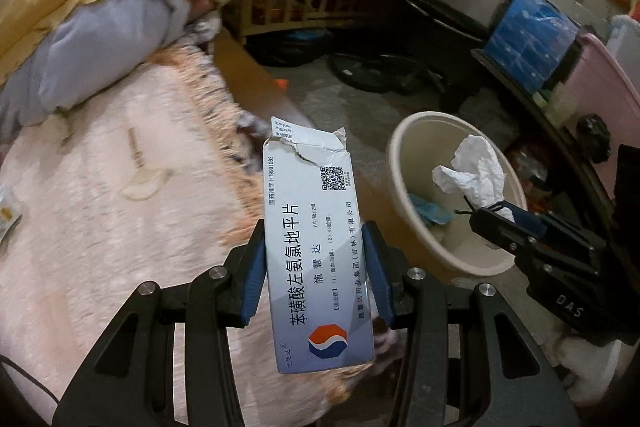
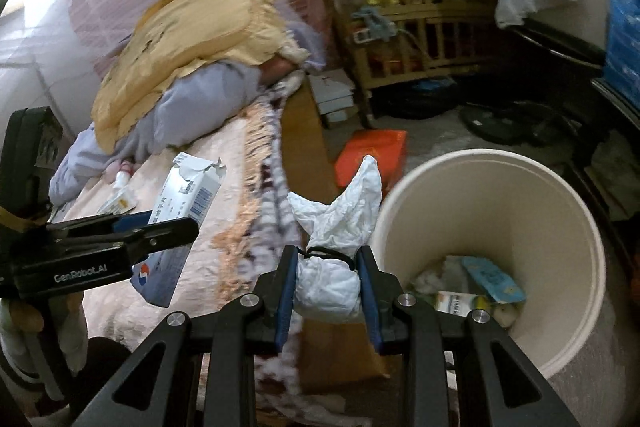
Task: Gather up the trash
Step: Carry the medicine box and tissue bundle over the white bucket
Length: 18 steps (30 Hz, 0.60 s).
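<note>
Beside the bin, on its bed side, the left gripper is clamped on a pill box. Its blue pads press the long edges of the white and grey carton, which stands up between them with its torn flap at the top. The box hangs over the fringed edge of the pink blanket that covers the bed, short of the bin's rim.

Closer to the bin, the right gripper is closed tight on a crumpled white tissue wad. A dark band rings the wad just above the pads, and its loose end flares upward. In the right wrist view the wad sits just outside the bin's near rim, over the gap between bed and bin; in the left wrist view it shows against the bin's mouth.

The bin is a cream round tub standing on the floor next to the bed. At its bottom lie a light blue packet, a small white carton and some pale scraps.

Farther from the bin, on the blanket, lie a small white bottle and a yellow and white packet. Beyond them a yellow pillow rests on a grey-lilac bundle. An orange bag lies on the floor past the bin, with a wooden crib behind it.
</note>
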{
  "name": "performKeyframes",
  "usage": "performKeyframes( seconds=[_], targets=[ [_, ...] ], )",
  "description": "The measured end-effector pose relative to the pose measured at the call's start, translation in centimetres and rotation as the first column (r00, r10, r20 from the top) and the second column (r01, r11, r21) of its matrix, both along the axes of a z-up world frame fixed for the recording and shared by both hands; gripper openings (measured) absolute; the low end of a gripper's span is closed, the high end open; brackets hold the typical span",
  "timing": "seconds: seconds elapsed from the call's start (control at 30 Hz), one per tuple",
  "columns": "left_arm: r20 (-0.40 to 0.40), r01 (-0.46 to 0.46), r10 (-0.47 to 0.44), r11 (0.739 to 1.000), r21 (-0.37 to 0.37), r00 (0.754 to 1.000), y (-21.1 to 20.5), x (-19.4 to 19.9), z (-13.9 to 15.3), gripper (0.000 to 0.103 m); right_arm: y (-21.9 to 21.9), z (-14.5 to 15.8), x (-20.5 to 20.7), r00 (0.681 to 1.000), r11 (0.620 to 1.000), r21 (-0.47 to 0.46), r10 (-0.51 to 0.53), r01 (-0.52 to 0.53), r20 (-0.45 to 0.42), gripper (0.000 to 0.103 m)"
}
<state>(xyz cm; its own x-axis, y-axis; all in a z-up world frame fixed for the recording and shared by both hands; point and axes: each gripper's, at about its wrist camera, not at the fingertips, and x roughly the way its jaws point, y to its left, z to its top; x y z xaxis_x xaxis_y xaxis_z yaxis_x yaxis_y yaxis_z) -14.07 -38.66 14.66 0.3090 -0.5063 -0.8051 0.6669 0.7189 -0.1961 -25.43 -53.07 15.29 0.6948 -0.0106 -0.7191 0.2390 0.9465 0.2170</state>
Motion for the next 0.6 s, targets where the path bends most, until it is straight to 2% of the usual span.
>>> performKeyframes(
  seconds=[0.33, 0.6],
  targets=[
    [-0.020, 0.078, -0.078, 0.997, -0.021, 0.997, -5.4, -1.3, 0.1, 0.043, -4.5, -0.1, -2.4, 0.992, 0.992, -0.010, -0.124, 0.124, -0.005, 0.028],
    [-0.036, 0.120, -0.121, 0.992, -0.029, 0.992, -8.9, -1.7, -0.7, 0.044, -7.4, -1.1, -3.7, 0.978, 0.978, 0.026, -0.208, 0.209, -0.007, 0.028]
  ],
)
